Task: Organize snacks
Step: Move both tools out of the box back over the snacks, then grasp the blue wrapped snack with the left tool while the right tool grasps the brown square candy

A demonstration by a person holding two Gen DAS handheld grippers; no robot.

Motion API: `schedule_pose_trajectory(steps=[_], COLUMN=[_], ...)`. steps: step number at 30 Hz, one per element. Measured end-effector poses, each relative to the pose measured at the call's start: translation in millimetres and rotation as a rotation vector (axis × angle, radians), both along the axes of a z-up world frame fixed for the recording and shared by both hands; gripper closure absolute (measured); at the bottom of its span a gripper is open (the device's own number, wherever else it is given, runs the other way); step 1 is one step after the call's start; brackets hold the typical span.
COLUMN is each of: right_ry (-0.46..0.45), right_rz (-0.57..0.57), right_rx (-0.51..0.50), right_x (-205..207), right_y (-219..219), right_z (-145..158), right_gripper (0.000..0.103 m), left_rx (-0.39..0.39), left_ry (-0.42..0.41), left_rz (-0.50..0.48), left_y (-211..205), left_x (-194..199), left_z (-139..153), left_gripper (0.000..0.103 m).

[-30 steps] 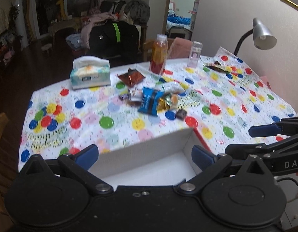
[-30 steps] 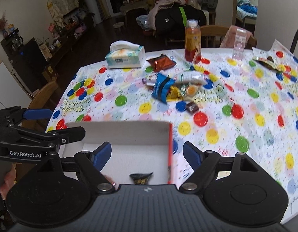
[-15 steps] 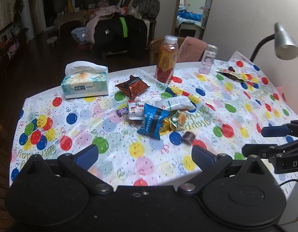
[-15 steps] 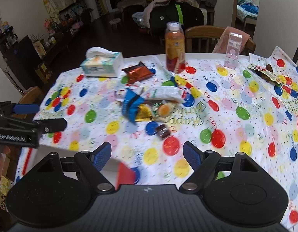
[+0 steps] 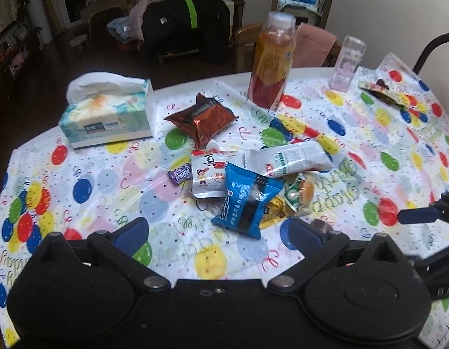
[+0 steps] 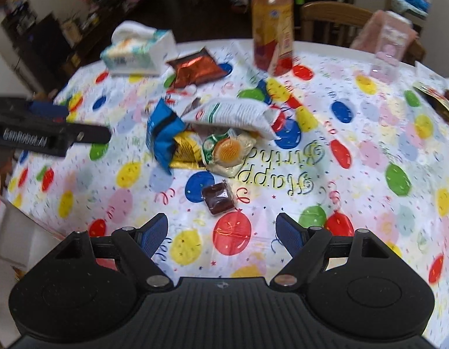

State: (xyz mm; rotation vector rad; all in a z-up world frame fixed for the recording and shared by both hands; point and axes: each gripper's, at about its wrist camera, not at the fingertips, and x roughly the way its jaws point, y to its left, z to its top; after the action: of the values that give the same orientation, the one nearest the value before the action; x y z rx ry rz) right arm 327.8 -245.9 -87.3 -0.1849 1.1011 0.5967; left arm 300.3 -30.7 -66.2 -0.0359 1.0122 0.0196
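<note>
A loose heap of wrapped snacks lies mid-table on the balloon-print plastic tablecloth [image 5: 87, 174]: a glossy blue packet [image 5: 247, 200] on top at the front, a white pouch with a cartoon figure [image 5: 208, 174] touching it, a long white-and-green pack [image 5: 288, 158], a gold wrapper [image 6: 185, 148], a clear-wrapped round orange pastry [image 6: 228, 152], and a crinkled red-brown foil bag [image 5: 204, 117] a little apart. A small square dark-brown candy [image 6: 219, 197] in clear wrap sits alone, just ahead of the right gripper [image 6: 221, 231], whose blue-padded fingers are spread wide and empty; the left gripper [image 5: 215, 232] is likewise spread with nothing between its fingers. Behind stand a soft tissue pack [image 5: 108, 113] with a tissue pulled up and a tall clear bottle of orange-red drink [image 5: 272, 61]; a white cardboard box [image 6: 17, 232] shows only a corner at the near left edge, contents hidden.
</note>
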Motion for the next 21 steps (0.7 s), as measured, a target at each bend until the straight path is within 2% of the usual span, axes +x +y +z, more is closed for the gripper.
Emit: schedule_pose_trajectory(steps=[4, 6, 7, 13, 18, 21], right_ry=[0.001, 0.010, 0.014, 0.046, 0.057, 0.062], right_rz=[0.072, 0.098, 0.107, 0.144, 0.158, 0.165], right_rx=[-0.027, -0.036, -0.042, -0.045, -0.035, -0.031], right_x=[12.2, 18.6, 21.5, 35.0, 40.6, 42.6], right_y=[8.5, 13.8, 16.5, 27.7, 33.2, 36.8], right_z=[-18.5, -27.5, -31.6, -53.6, -63.9, -68.7], right_gripper=[0.022, 0.022, 0.022, 0.035, 0.043, 0.049], left_rx=[-0.025, -0.044, -0.049, -0.096, -0.074, -0.092], left_ry=[0.023, 0.057, 0.077, 0.117, 0.132, 0.143], left_rz=[-0.014, -0.034, -0.039, -0.025, -0.062, -0.064], left_y=[-0.1, -1.4, -2.5, -3.8, -5.4, -2.9], left_x=[16.7, 25.2, 29.8, 48.6, 54.3, 56.5], left_z=[-17.8, -28.3, -33.3, -55.4, -66.9, -71.8], left_gripper=[0.003, 0.006, 0.010, 0.022, 0.032, 0.041])
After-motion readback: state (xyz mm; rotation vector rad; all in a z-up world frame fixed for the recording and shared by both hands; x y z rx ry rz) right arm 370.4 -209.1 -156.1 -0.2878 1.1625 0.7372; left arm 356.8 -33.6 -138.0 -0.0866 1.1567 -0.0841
